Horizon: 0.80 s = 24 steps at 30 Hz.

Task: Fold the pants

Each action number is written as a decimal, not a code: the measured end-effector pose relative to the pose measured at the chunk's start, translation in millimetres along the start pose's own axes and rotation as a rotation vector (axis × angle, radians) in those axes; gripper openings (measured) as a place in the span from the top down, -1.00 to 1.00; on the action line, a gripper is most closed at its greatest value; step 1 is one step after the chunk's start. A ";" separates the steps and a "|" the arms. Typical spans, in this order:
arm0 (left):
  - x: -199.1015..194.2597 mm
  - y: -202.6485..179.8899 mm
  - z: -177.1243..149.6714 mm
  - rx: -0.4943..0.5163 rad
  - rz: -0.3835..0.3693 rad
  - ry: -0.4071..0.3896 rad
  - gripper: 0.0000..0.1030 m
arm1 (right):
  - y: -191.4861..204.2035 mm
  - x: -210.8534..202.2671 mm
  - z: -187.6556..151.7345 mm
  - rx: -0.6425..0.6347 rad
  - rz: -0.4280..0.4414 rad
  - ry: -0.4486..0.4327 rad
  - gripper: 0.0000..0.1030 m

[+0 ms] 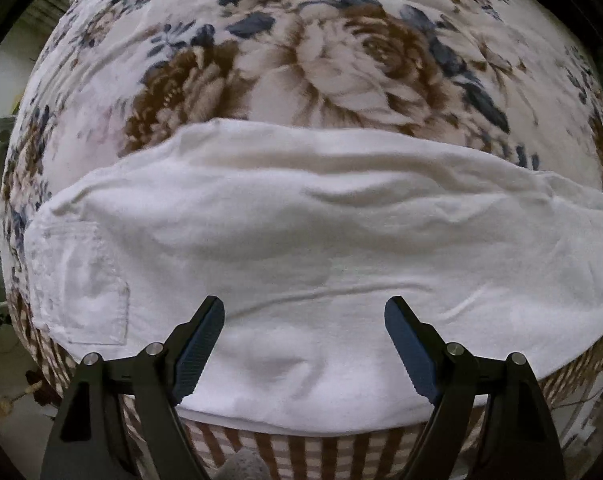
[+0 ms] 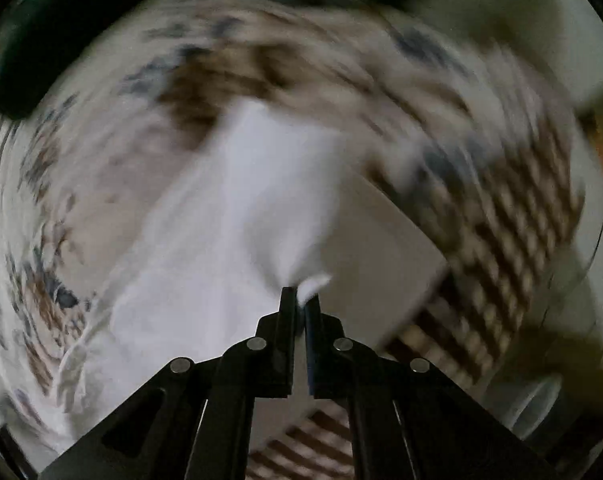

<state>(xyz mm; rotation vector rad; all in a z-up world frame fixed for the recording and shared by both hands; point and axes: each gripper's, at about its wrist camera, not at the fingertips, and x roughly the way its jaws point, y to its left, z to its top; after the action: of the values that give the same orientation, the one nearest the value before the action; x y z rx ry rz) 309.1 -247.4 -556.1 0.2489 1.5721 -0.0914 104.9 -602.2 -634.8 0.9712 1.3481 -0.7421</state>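
Floral cloth (image 1: 341, 60) in brown, cream and navy covers the bench, and a brown-and-cream checked border (image 1: 301, 452) hangs over its near edge. White pants (image 1: 301, 232) lie flat across that cloth, stretched from side to side just ahead of my left fingers. A patch pocket (image 1: 85, 280) with visible stitching sits at the end of the pants off to the left of those fingers. Soft wrinkles run along the fabric, and its near hem lies close to the bench edge, right where the checked border begins.

My left gripper (image 1: 304, 344) points down over the pants with its fingers (image 1: 199, 352) wide apart. Nothing is between them; I see only white fabric below the gap, and I cannot tell whether the tips touch it.

My right gripper (image 2: 300, 300) looks down at a heavily blurred scene. Its fingers (image 2: 287, 320) are drawn together and clamped on a small tuft of the white pants (image 2: 229, 208), which bunches out just past the tips. From that pinch the fabric spreads away ahead and to the left of the fingers, across the floral cloth (image 2: 101, 160). To the right of the fingers I make out the checked border (image 2: 501, 220), smeared by the blur, and a plain pale surface (image 2: 381, 240) nearer the tips.
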 end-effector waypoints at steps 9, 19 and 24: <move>-3.7 -5.9 -21.9 0.009 -0.020 0.001 -0.59 | -50.4 17.7 3.8 0.097 0.106 0.082 -0.16; -17.7 139.7 -85.1 -0.274 -0.049 0.008 -0.59 | 58.1 -3.7 -130.1 -0.102 0.229 0.238 -0.16; -11.0 255.3 -126.8 -0.481 -0.008 0.015 -0.58 | 135.0 22.8 -217.8 -0.154 0.296 0.348 -0.15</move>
<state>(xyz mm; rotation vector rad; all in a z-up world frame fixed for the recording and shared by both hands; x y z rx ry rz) 240.1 26.7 -517.6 -0.1345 1.5608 0.2818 130.0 -346.2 -629.8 1.1791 1.4912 -0.2473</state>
